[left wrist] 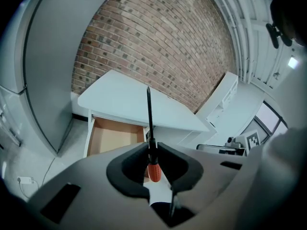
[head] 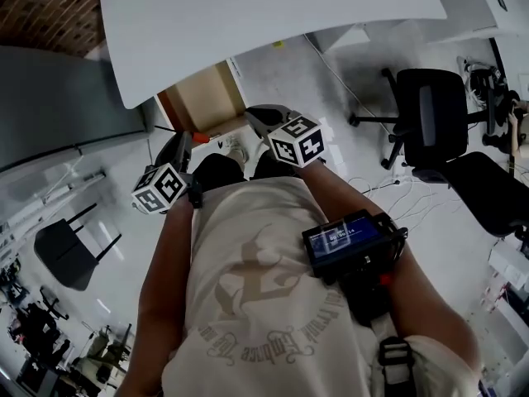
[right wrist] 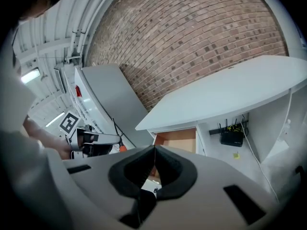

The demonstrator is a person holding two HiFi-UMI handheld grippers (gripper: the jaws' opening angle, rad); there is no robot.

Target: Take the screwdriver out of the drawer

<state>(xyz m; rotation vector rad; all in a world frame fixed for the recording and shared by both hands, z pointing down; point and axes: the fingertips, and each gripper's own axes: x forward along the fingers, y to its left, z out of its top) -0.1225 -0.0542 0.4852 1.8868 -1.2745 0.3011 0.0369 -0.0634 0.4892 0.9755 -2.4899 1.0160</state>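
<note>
The screwdriver [left wrist: 153,169] has an orange handle and a thin black shaft that stands upright. My left gripper [left wrist: 151,147] is shut on it where handle and shaft meet. In the head view the orange handle [head: 198,137] shows at the tip of the left gripper [head: 183,145], in front of the open drawer [head: 202,98] under the white desk [head: 273,15]. The wooden inside of the drawer [left wrist: 115,137] looks bare. My right gripper [right wrist: 154,150] is shut with nothing between its pads. It hangs beside the left one, before the drawer [right wrist: 180,140]. The right gripper view also catches the left gripper [right wrist: 98,139].
A brick wall [left wrist: 158,42] rises behind the desk. A grey cabinet panel [head: 66,106] stands to the left of the drawer. A black office chair [head: 430,118] is at the right and a dark chair [head: 66,255] at the lower left. A router [right wrist: 231,137] with cables sits under the desk.
</note>
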